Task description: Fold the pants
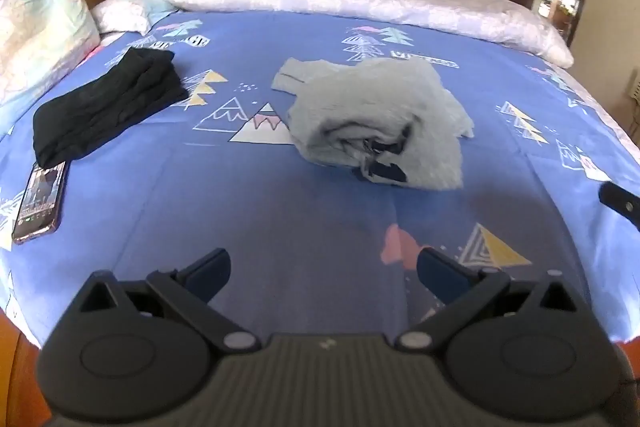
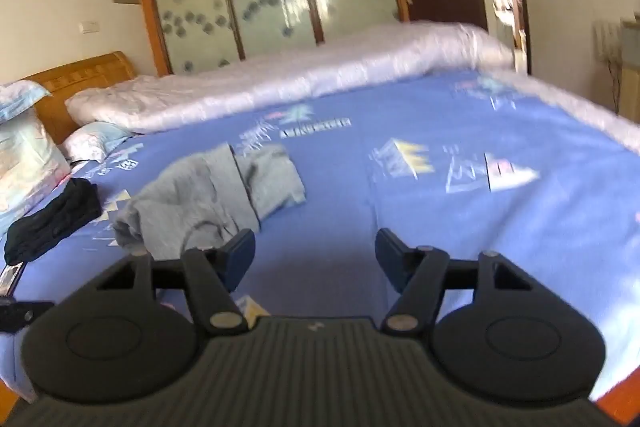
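The left gripper (image 1: 322, 277) hangs wide open and empty over the blue bedsheet (image 1: 320, 219), with crumpled grey pants (image 1: 376, 115) lying farther off in the middle, folded black pants (image 1: 108, 107) at far left and a phone (image 1: 40, 201) just near of them.

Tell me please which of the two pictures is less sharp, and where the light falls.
Right wrist view: motion blur smears the gray pants and white quilt; sunlight brightens the sheet at right. Left wrist view: sharp, the gray pants crisp; fisheye curves the bed's edges.
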Available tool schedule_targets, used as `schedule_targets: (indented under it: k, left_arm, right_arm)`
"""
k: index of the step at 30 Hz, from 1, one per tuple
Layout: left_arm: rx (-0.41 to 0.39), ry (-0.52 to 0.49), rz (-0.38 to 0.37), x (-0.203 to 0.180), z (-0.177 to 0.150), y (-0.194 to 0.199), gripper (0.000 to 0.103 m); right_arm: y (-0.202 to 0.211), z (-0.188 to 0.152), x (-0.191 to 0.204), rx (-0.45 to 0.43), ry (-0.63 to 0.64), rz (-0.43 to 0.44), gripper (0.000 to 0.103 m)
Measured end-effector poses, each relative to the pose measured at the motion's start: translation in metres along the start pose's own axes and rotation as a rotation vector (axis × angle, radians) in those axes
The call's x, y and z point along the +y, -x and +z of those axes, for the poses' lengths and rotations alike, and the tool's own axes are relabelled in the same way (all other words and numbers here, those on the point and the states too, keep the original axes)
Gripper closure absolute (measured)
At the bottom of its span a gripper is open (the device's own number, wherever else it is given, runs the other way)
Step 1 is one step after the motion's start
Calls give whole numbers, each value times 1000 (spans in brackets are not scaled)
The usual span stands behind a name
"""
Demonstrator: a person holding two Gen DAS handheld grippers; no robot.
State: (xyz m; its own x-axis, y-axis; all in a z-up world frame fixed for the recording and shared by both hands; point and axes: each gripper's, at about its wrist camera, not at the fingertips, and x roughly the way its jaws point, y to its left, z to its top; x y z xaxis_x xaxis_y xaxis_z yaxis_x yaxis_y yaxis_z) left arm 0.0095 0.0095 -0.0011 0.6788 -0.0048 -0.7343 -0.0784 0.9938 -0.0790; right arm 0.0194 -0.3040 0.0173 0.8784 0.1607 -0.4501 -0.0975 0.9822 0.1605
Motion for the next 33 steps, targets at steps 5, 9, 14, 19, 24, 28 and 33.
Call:
schedule_targets:
  k: [5,9,14,19,24,28,33]
  left_arm:
    - [-2,19,21,-7,-9,8,0]
    - [24,14,47,-9,-16,3,0]
    - [40,24,63,-9,-21,3,0]
    - [33,17,60,-10,-26,8,0]
    - [-9,16,-13,-17,-32,21,0]
    - [-62,-14,-63,-22,-33,32,0]
    - [-84,-111,-33,-33,-35,38,0]
  right_arm:
    - [-6,5,12,71,5,87,34]
    - [-3,-1,29,120,37,121,32]
    - [3,-8,39,140,64,125,25]
    - [11,-4,44,81,102,90,12]
    - [32,-3,52,-94,212,31,0]
    - [53,-4,49,-257,136,23,0]
    - [49,0,52,-163,120,67,0]
